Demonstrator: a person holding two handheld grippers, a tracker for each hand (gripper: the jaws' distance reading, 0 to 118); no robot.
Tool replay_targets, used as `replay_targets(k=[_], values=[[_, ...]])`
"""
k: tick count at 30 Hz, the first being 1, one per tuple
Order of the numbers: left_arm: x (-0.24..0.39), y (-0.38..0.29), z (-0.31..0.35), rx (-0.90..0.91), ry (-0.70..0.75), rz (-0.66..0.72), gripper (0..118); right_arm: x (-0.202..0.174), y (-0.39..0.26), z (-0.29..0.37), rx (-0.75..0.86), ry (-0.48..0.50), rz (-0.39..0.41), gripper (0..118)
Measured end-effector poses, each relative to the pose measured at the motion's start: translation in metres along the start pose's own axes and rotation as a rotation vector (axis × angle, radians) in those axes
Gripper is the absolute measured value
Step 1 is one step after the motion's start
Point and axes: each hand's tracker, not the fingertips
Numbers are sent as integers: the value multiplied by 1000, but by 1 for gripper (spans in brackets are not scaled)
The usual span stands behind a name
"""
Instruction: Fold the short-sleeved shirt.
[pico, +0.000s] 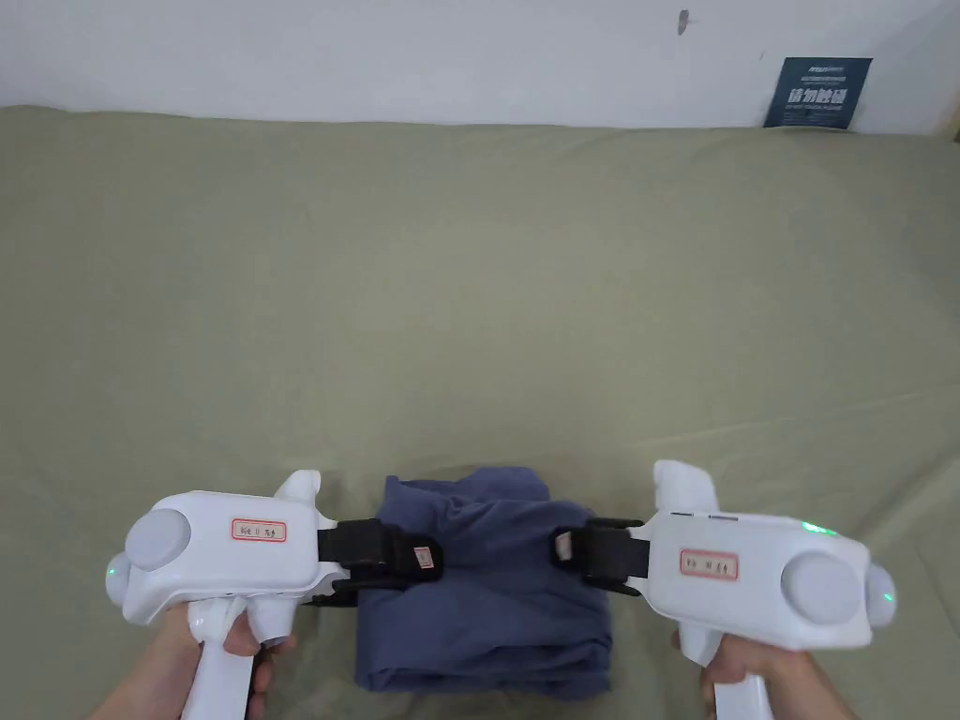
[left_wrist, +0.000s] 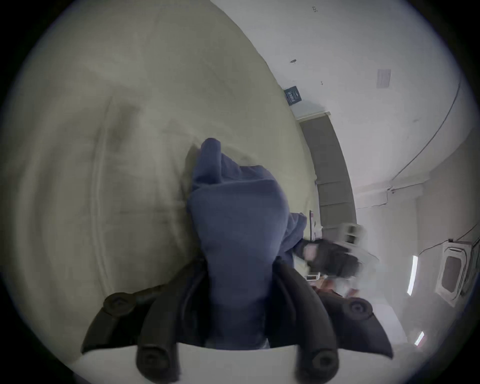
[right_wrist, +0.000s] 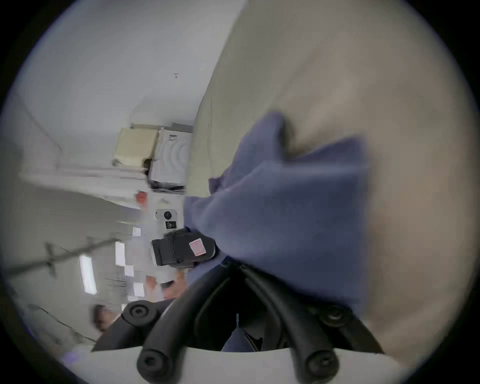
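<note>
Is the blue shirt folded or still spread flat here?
Folded: the shirt lies as a compact layered bundle on the olive sheet, its top layer pinched between left gripper and right gripper.

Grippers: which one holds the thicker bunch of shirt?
The left gripper: its jaws stand apart around a thick bundle of shirt; the right gripper's nearly meet.
</note>
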Motion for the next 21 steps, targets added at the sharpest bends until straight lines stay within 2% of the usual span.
replay_targets(k=[1, 3, 4, 5, 8, 15, 17, 21], values=[[3, 0, -1, -1, 14, -22, 31, -16, -6, 20, 167, -167, 141, 0], [10, 1, -1, -1, 51, -41, 31, -33, -18, 45, 403, -350, 292, 0], [16, -1, 1, -1, 56, -35, 31, -38, -22, 54, 456, -418, 328, 0], [19, -2, 1, 0, 60, -30, 31, -43, -25, 59, 498, -477, 330, 0], [30, -5, 6, 9, 89, -46, 31, -44, -30, 72, 573, -552, 316, 0], [50, -5, 25, 22, 135, -84, 30, -46, -27, 93, 568, -524, 247, 0], [52, -7, 37, 27, 144, -89, 30, -53, -26, 92, 573, -517, 252, 0], [38, -2, 89, 67, 192, -74, 30, -76, -20, 74, 545, -431, 272, 0]])
